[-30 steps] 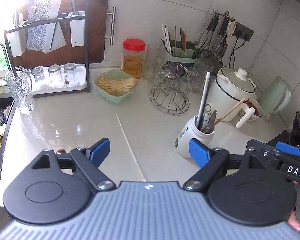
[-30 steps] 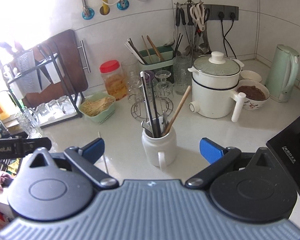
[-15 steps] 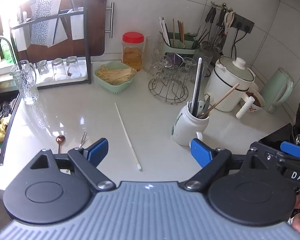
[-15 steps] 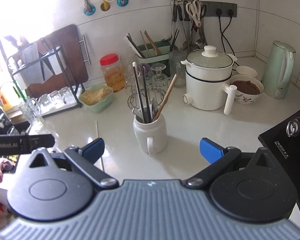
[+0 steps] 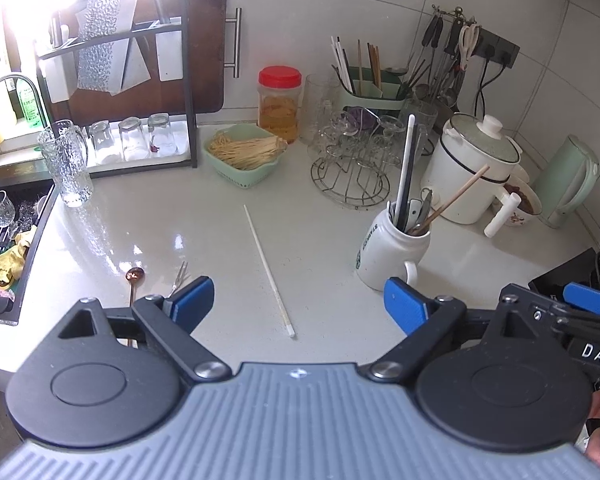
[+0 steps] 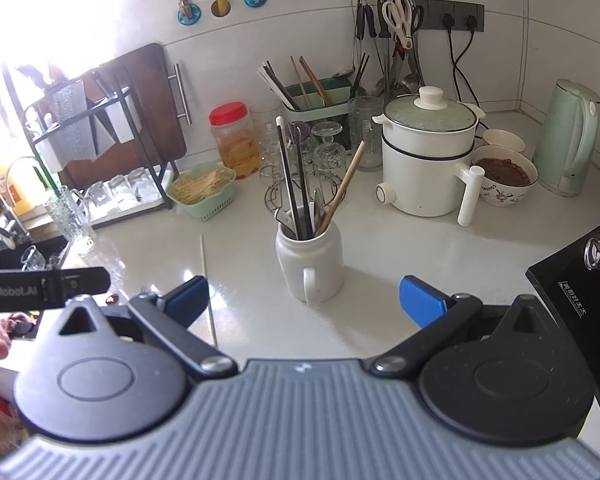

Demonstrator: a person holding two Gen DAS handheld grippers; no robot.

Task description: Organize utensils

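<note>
A white mug (image 5: pixel 392 254) (image 6: pixel 310 260) stands on the counter and holds several utensils, among them a white chopstick, dark chopsticks and a wooden one. A lone white chopstick (image 5: pixel 268 270) (image 6: pixel 207 284) lies on the counter left of the mug. A small copper spoon (image 5: pixel 134 280) and a small fork (image 5: pixel 180 278) lie near my left gripper's left finger. My left gripper (image 5: pixel 298 306) is open and empty, held above the counter's near edge. My right gripper (image 6: pixel 304 298) is open and empty, just in front of the mug.
A green basket of sticks (image 5: pixel 244 154), a red-lidded jar (image 5: pixel 279 102), a wire glass rack (image 5: pixel 350 176), a white cooker (image 5: pixel 474 168), a green kettle (image 6: pixel 568 136), a glass jug (image 5: pixel 66 164) and a sink (image 5: pixel 8 232) surround the work area. A black stove (image 6: pixel 572 280) is at right.
Both grippers have pulled back from the counter, so the mug and the lone chopstick look farther away. The spoon and fork came into the left wrist view. Both stay open.
</note>
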